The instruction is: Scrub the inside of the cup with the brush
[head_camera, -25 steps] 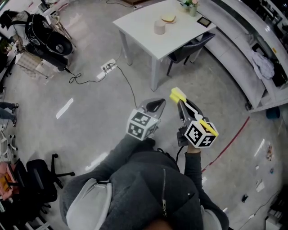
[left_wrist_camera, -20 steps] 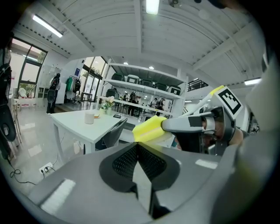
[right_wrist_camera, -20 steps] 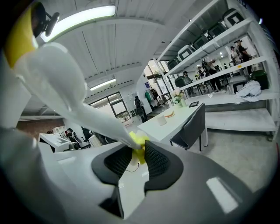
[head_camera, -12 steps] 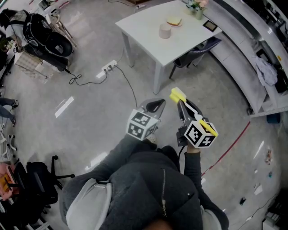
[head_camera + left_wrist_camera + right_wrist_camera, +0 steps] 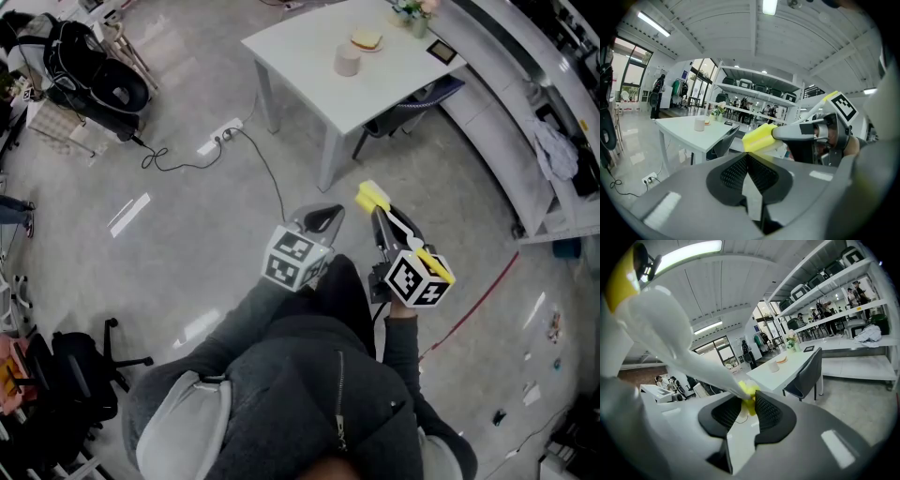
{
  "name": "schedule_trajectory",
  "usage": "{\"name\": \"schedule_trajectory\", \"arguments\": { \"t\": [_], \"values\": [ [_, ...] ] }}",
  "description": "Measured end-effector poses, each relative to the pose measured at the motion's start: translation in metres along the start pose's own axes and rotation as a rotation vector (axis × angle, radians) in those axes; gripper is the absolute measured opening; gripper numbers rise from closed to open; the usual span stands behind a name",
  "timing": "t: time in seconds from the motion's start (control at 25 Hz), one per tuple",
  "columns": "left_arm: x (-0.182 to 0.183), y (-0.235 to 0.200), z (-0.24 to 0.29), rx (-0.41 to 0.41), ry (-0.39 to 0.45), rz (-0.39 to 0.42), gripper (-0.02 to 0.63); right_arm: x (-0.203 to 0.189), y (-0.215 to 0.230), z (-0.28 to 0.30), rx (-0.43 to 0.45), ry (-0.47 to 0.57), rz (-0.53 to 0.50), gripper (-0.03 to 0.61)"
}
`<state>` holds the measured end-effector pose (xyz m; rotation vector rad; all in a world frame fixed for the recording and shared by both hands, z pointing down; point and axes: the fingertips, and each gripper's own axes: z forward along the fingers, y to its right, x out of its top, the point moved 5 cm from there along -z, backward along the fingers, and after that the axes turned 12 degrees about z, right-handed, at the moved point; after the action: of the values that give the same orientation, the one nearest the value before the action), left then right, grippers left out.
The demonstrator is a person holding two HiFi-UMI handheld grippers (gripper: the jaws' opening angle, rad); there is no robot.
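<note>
A pale cup (image 5: 348, 61) stands on the white table (image 5: 300, 56) far ahead, also seen small in the left gripper view (image 5: 699, 123) and the right gripper view (image 5: 774, 366). My right gripper (image 5: 382, 225) is shut on a brush (image 5: 372, 199) with a white handle and a yellow head; the handle (image 5: 679, 343) runs in from the upper left and yellow shows between the pads (image 5: 749, 397). My left gripper (image 5: 323, 218) is held beside it at the left, shut with nothing in it (image 5: 747, 159). Both are carried over the floor, well short of the table.
A plate with food (image 5: 367, 40) and a small plant (image 5: 409, 11) share the table, and a dark chair (image 5: 403, 98) is tucked under its right side. A power strip with its cable (image 5: 220, 141) lies on the floor, a black stroller (image 5: 89, 80) stands at the far left, and shelving (image 5: 553, 122) lines the right.
The person has stepped forward: a dark trouser leg now shows below the grippers, and the table and floor have shifted slightly in view. Both grippers keep their pose and grip.
</note>
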<state>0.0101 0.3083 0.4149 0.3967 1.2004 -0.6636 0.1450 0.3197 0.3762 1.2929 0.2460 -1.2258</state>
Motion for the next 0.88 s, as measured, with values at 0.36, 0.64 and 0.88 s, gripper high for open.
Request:
{"name": "schedule_trajectory", "arguments": {
  "t": [0.36,0.64,0.88],
  "values": [
    [-0.003,-0.006,0.008,0.029,0.001,0.007,0.011,0.002,0.009,0.007,0.007,-0.015,-0.007,0.094],
    [0.01,-0.022,0.038,0.05,-0.006,0.009,0.011,0.026,0.028,0.037,0.034,-0.015,-0.014,0.094],
    [0.018,-0.05,0.073,0.072,-0.011,0.012,0.011,0.051,0.045,0.076,0.058,-0.043,-0.015,0.094]
  ]
}}
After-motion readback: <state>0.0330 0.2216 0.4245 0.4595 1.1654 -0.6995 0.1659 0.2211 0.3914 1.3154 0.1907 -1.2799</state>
